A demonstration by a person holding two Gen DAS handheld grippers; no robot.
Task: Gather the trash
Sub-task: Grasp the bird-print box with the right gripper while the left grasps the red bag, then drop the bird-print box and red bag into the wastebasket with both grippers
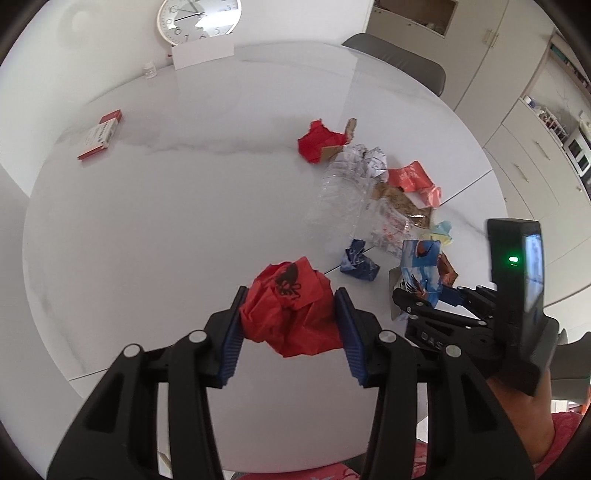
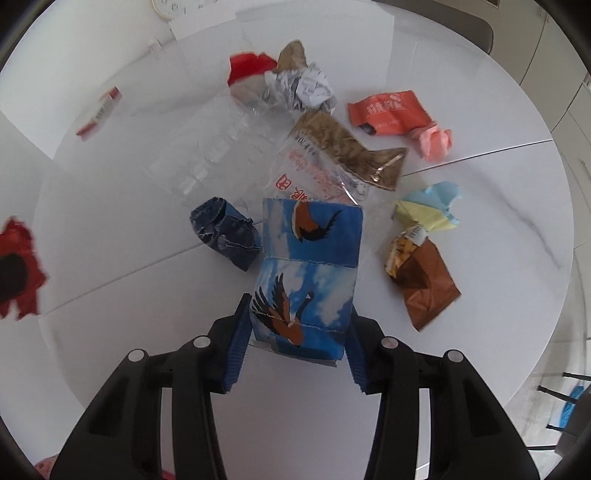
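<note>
My left gripper [image 1: 290, 312] is shut on a crumpled red paper with a black print [image 1: 291, 306], held above the white table [image 1: 147, 221]. My right gripper [image 2: 299, 325] is shut on a flattened blue carton with flying birds [image 2: 306, 280]; the carton also shows in the left wrist view [image 1: 419, 273]. A pile of trash lies beyond: a crushed clear plastic bottle [image 2: 218, 147], a dark blue crumpled wrapper [image 2: 225, 232], a brown snack bag [image 2: 421, 280], an orange packet [image 2: 388, 110], pink paper [image 2: 436, 140] and a blue and yellow paper [image 2: 432, 210].
A red and white small box [image 1: 99, 134] lies at the table's far left. A clock [image 1: 197, 18] and a white card [image 1: 203, 53] stand at the back. A grey chair [image 1: 399, 62] and cabinets [image 1: 524, 147] are behind the table.
</note>
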